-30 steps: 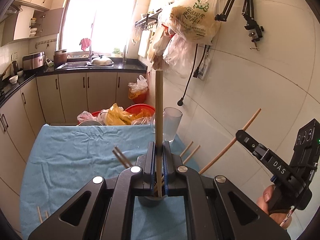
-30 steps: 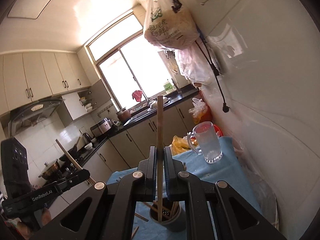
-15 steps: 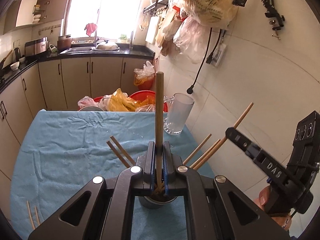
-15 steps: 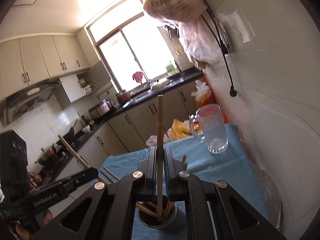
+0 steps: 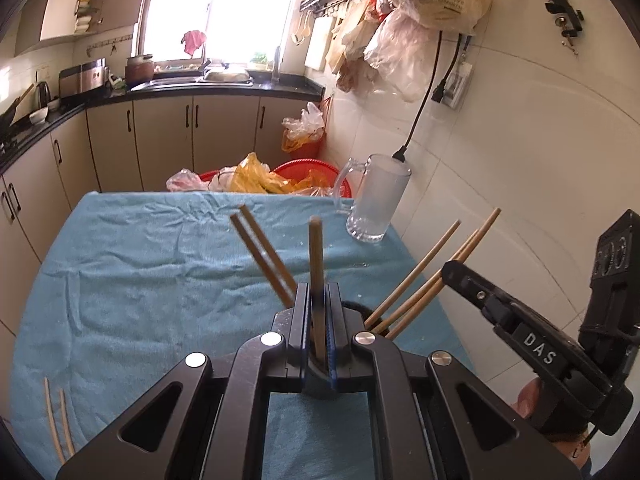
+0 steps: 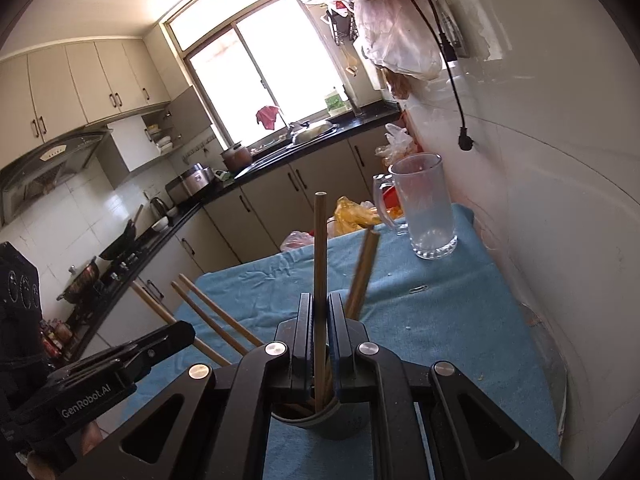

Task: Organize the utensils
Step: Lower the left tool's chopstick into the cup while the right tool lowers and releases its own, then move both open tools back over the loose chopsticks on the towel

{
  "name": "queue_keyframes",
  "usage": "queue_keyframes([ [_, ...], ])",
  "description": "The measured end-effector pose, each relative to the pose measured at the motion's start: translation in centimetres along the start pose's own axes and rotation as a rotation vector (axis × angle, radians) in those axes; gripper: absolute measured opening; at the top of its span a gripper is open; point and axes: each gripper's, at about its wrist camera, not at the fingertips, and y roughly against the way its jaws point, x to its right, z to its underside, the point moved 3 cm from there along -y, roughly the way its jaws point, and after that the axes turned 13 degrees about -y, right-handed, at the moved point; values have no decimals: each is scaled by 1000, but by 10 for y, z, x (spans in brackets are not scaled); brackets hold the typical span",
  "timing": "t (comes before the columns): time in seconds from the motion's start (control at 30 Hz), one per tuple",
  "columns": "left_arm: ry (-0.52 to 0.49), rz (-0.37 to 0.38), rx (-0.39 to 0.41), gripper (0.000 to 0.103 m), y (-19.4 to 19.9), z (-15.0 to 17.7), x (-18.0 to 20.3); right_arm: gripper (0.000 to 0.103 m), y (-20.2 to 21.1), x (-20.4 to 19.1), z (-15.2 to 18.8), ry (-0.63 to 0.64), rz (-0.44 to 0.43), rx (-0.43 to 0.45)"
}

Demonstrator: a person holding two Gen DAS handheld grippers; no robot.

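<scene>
My left gripper (image 5: pixel 318 292) is shut on a wooden chopstick (image 5: pixel 315 252) held upright, its lower end inside a grey cup (image 5: pixel 356 309) mostly hidden behind the jaws. Several chopsticks (image 5: pixel 416 276) lean out of the cup. My right gripper (image 6: pixel 319 300) is shut on another upright chopstick (image 6: pixel 320 248), its lower end in the same cup (image 6: pixel 332 426). The right gripper also shows at the right of the left wrist view (image 5: pixel 450 268), and the left gripper at the lower left of the right wrist view (image 6: pixel 188 330). Two loose chopsticks (image 5: pixel 56 420) lie on the blue cloth (image 5: pixel 140 280).
A glass mug (image 5: pixel 376 200) stands at the table's far right corner by the tiled wall (image 5: pixel 520 160). Red basins with plastic bags (image 5: pixel 264 178) sit beyond the table's far edge. Kitchen cabinets (image 5: pixel 180 136) run along the back and left.
Both grippers have dropped lower toward the cup, pushing their chopsticks deeper into it. The table and the cup's chopsticks now fill more of both views.
</scene>
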Motion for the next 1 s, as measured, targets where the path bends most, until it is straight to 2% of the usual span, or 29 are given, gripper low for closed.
queue_keyframes([
  [0.17,18,4,5,7,-3,6,-8,8,-3,1,3,-2,26,-4],
  [0.43,32,19,18,8,1,13,-15,9,8,-3,-2,4,69,39],
  [0.53,30,16,27,19,6,13,-15,9,16,-4,-3,-11,70,55],
  [0.67,26,18,49,21,17,12,-17,10,27,-6,-3,-28,74,74],
  [0.73,29,14,58,23,24,13,-19,16,33,-6,-2,-34,72,79],
  [0.8,38,9,71,33,32,15,-21,27,42,-7,1,-41,76,94],
  [0.93,52,10,82,34,45,23,-23,34,54,-8,10,-35,94,106],
  [1.0,54,12,81,35,50,28,-23,43,57,-9,16,-29,105,104],
])
